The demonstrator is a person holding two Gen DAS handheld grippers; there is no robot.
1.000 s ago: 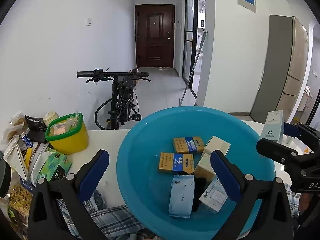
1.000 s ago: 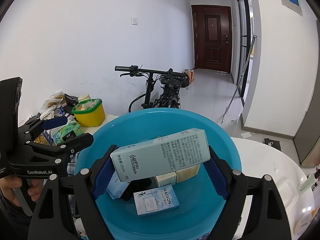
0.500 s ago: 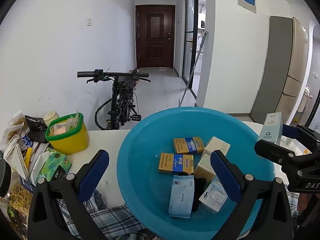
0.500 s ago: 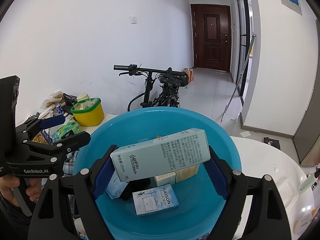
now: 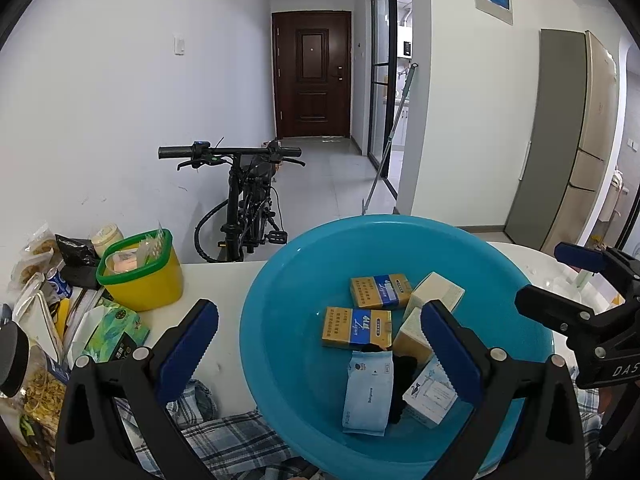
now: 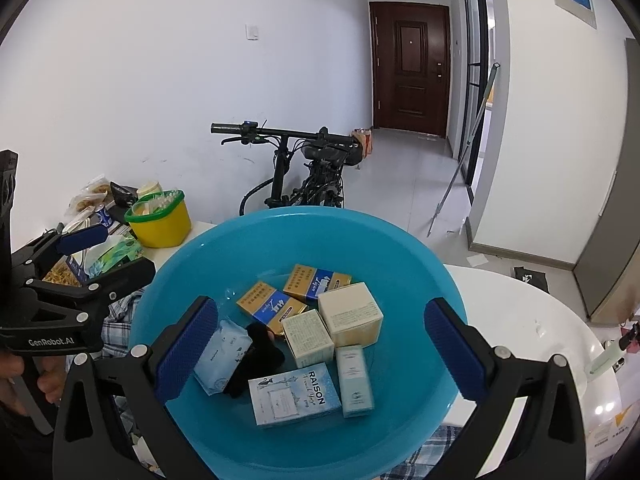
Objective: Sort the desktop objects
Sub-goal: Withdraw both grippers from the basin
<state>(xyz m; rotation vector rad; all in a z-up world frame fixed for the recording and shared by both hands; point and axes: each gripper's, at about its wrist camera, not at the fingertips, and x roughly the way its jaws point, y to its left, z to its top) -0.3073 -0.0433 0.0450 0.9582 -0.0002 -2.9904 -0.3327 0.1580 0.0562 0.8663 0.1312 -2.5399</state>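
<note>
Right wrist view shows the right gripper, jaws just sprung wide and empty over the blue basin, its pale teal carton dropped below among sorted boxes, while the left gripper waits apart alongside

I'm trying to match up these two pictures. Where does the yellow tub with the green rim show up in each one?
Left wrist view: the yellow tub stands at the left, on the table beside the blue basin.
Right wrist view: the yellow tub sits at the left, beyond the basin's far-left rim.
Shared landmark: the black bicycle behind the table.
</note>
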